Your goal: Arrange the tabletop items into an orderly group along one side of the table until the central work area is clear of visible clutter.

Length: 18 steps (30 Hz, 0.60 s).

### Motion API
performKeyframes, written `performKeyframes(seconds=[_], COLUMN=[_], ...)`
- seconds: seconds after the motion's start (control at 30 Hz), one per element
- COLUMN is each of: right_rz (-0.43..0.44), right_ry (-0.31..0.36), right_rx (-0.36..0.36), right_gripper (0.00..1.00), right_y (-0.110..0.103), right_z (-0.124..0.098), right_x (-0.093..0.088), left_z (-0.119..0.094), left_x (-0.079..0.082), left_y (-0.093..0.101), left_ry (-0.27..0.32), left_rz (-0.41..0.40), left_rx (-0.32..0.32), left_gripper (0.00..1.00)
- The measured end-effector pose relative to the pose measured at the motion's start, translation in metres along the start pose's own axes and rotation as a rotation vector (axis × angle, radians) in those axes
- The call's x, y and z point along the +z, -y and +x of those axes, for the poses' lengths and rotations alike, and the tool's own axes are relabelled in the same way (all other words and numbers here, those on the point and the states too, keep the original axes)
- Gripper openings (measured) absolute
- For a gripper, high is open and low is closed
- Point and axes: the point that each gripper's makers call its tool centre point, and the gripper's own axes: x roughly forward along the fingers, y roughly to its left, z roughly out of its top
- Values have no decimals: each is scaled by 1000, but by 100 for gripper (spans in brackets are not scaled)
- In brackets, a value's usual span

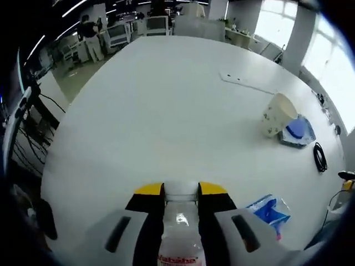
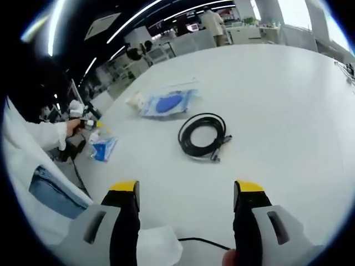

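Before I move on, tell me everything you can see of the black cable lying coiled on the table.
The black cable lies flat on the white table, wound into a loose round coil of several loops. It looks like thin, smooth rubber-jacketed cord. One end shows a plug or connector at the coil's lower right edge, resting on the tabletop. It lies apart from the blue plastic packet beyond it. Ahead of the right hand-held gripper, whose jaws stand wide open; nothing touches it. In the left gripper view it is a small dark loop near the table's edge.

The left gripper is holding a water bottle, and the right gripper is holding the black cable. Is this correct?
Not fully. The left gripper does hold the water bottle, but in the right gripper view the right gripper is open, and the black cable lies coiled on the table ahead of it.
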Motion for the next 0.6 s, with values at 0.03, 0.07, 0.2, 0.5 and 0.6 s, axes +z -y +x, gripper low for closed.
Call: performKeyframes(seconds=[0.03,0.07,0.2,0.5,0.6], right_rz=[0,0,-9,-43,-54], right_ry=[1,2,0,-18,-24], right_rx=[1,2,13,50,56], right_gripper=[68,67,67,67,67], right_y=[0,0,-4,-20,-21], right_z=[0,0,3,11,11], right_x=[0,0,1,1,0], left_z=[-10,-17,-48,-93,-104], left_x=[1,0,-7,-22,-23], left_y=[-3,-3,-8,-5,-2], left_ry=[22,38,93,201,235], left_rz=[-14,-23,-56,-99,-90], left_rx=[0,-1,4,5,3], left_gripper=[20,20,20,20,20])
